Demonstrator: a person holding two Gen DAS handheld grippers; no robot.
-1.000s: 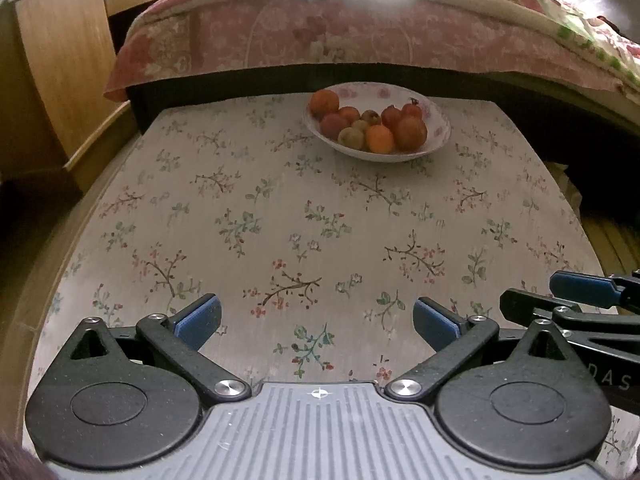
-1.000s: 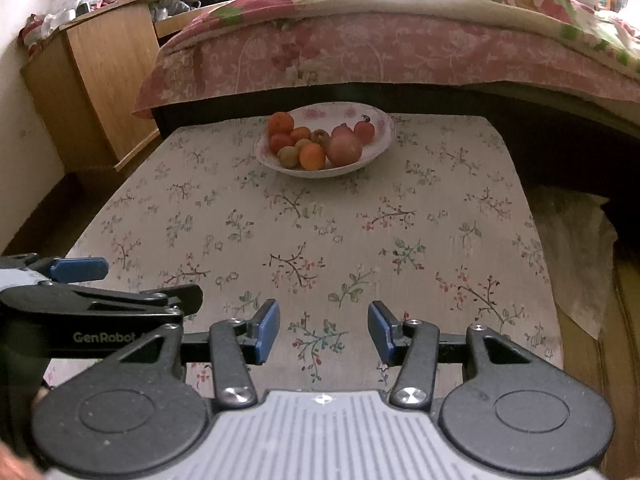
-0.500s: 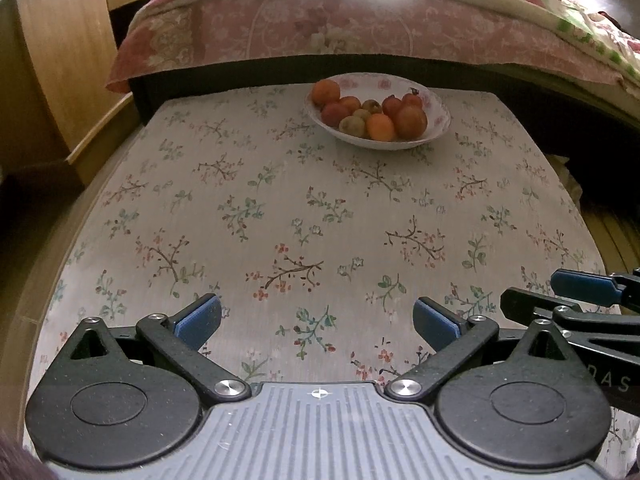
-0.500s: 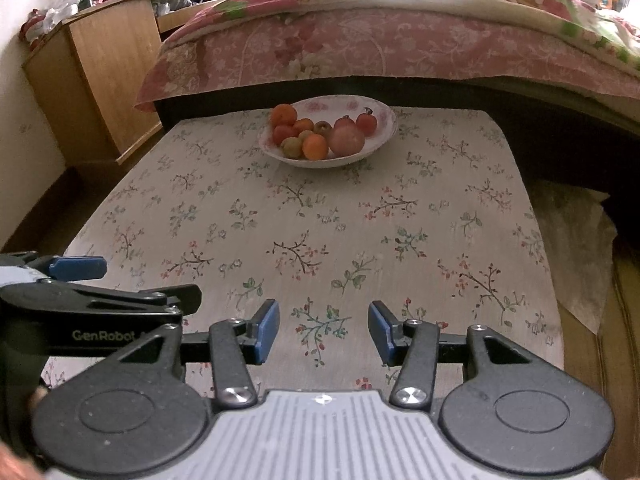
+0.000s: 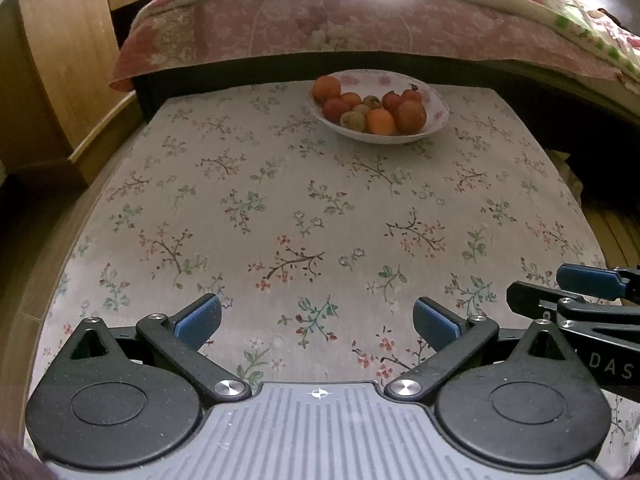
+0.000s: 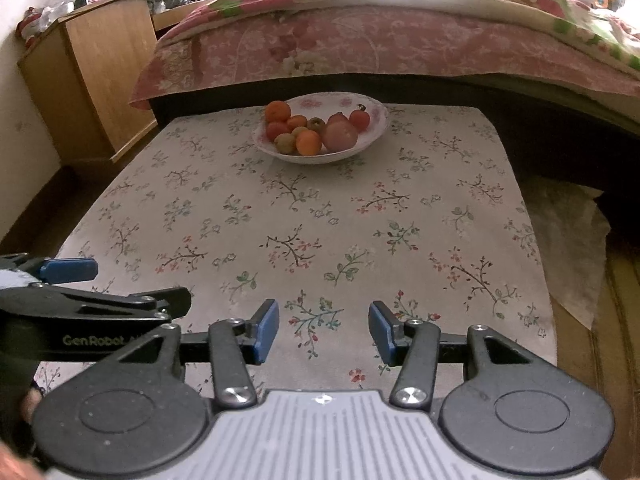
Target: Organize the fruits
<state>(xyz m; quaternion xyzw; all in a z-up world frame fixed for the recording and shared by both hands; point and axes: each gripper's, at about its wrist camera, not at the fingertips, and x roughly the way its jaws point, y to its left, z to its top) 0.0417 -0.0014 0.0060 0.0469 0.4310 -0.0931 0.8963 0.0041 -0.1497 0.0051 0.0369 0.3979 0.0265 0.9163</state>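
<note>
A white bowl with pink flowers (image 5: 436,114) (image 6: 376,112) stands at the far end of the floral-cloth table (image 5: 280,208) (image 6: 320,216). It holds several fruits: oranges (image 5: 327,87) (image 6: 278,111), red round fruits (image 5: 410,117) (image 6: 340,136) and small green-brown ones (image 5: 353,120). My left gripper (image 5: 318,318) hovers open over the near table edge with nothing between its blue pads. My right gripper (image 6: 324,330) is also open and empty, beside the left one. Each gripper shows at the edge of the other's view.
A bed with a pink floral cover (image 5: 360,28) (image 6: 380,44) runs behind the table. A wooden cabinet (image 5: 60,60) (image 6: 92,72) stands at the far left. Crumpled paper or plastic (image 6: 568,232) lies on the floor to the right of the table.
Both grippers have drawn back and risen a little, so the bowl looks farther and more table shows. Jaws unchanged.
</note>
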